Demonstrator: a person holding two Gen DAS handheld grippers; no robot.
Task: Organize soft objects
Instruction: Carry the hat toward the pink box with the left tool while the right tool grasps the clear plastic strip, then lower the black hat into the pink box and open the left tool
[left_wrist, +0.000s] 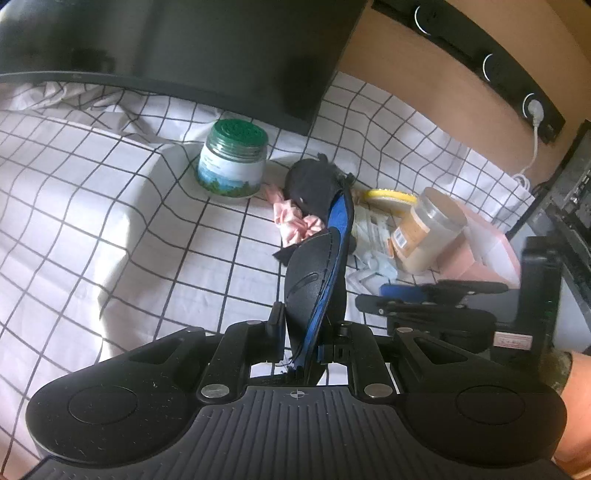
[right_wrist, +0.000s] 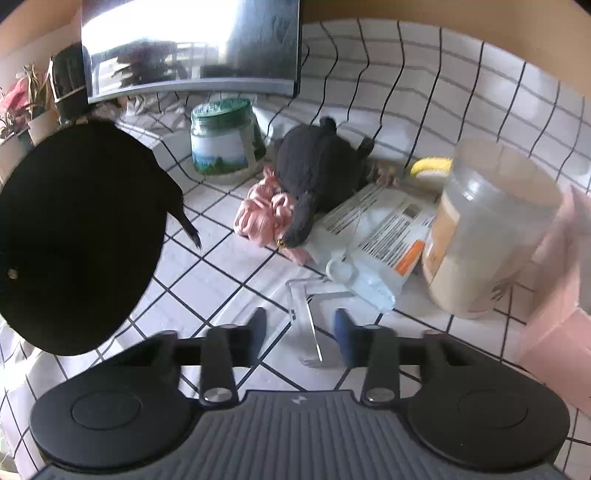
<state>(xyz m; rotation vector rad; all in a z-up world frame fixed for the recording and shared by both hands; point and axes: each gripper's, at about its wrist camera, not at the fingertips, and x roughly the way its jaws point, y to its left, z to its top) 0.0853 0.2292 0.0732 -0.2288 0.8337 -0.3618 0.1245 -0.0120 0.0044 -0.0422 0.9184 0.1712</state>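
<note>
Cap (left_wrist: 317, 273), black and blue, clamped in my left gripper (left_wrist: 306, 332); right gripper (right_wrist: 299, 328) apart, empty; keep grip firm, carry clear of jar (left_wrist: 232, 162) ahead.

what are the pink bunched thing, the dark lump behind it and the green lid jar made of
Pink bunched thing: looks like satiny fabric, gathered into glossy ruffles, probably a scrunchie. Dark lump: matte dark cloth, maybe knit; soft, slumped shape with no shine. Green lid jar: see-through wall, glass or clear plastic, cannot tell which; printed label, ribbed green lid that looks plastic.
</note>
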